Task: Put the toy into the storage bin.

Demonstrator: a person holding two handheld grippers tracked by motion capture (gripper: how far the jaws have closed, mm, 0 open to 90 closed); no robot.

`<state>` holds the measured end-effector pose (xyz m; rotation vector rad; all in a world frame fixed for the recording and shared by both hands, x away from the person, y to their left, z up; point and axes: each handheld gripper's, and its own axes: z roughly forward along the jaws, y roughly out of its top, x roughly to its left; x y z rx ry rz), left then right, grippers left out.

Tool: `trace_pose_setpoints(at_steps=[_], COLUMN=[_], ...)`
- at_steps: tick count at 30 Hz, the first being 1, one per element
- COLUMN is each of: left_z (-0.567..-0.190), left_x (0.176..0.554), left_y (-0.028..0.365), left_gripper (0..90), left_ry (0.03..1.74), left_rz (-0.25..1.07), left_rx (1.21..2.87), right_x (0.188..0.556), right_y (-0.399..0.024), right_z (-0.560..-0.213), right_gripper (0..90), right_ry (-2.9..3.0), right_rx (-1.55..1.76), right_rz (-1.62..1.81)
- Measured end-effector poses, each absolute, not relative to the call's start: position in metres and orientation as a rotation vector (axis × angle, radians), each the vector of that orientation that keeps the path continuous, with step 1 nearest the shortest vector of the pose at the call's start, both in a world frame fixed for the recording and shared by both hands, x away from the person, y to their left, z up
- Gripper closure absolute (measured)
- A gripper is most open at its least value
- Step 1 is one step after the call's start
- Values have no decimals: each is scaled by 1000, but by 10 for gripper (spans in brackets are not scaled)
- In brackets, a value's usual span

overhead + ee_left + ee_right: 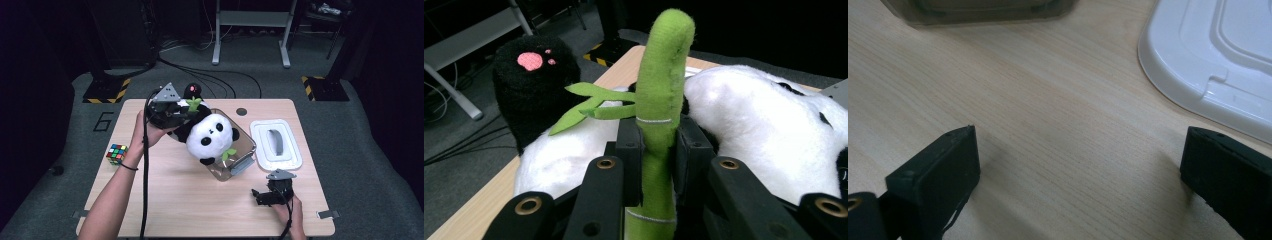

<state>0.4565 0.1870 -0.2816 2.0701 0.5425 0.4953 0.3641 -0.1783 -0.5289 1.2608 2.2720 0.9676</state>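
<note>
A black and white panda plush (212, 135) lies tilted over a clear brownish container (246, 150) at the middle of the table. Its black foot with a pink pad (531, 80) points to the far side. My left gripper (186, 111) is at the panda's far left, shut on the green bamboo stalk (661, 90) sewn to the plush. In the left gripper view the stalk stands upright between the pads, with the panda's white body (764, 130) right behind it. My right gripper (260, 196) rests near the front right of the table, open, with bare wood between its jaws (1080, 165).
A white lid (277, 142) lies flat to the right of the container, close ahead of the right gripper (1218, 55). The container's near wall (983, 12) shows at the top of the right gripper view. A colour cube (116, 153) sits at the table's left edge.
</note>
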Motion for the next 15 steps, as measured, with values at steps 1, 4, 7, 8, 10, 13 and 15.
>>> trace_pose_setpoints(at_steps=[1,4,7,8,10,13,15], left_z=[-282,-284,-288,-289,-290,-294,-296], left_x=[458,463,470,472,474,479,482], left_y=[185,180,174,172,172,168,165], left_gripper=[764,763,763,763,763,763,763], left_ry=[538,534,523,525,516,514,512], left_rz=[490,471,452,443,439,423,417], left_rx=[2075,2077,2084,2081,2088,2082,2084], right_x=[364,364,364,364,364,364,364], right_y=[-178,-178,-179,-179,-179,-179,-179], right_z=[-529,-529,-529,-529,-529,-529,-529], right_gripper=[17,17,17,17,17,17,17], right_ry=[2272,2272,2275,2275,2274,2273,2273], right_rx=[1260,1261,1258,1259,1258,1255,1255], right_rz=[968,968,968,967,968,968,968])
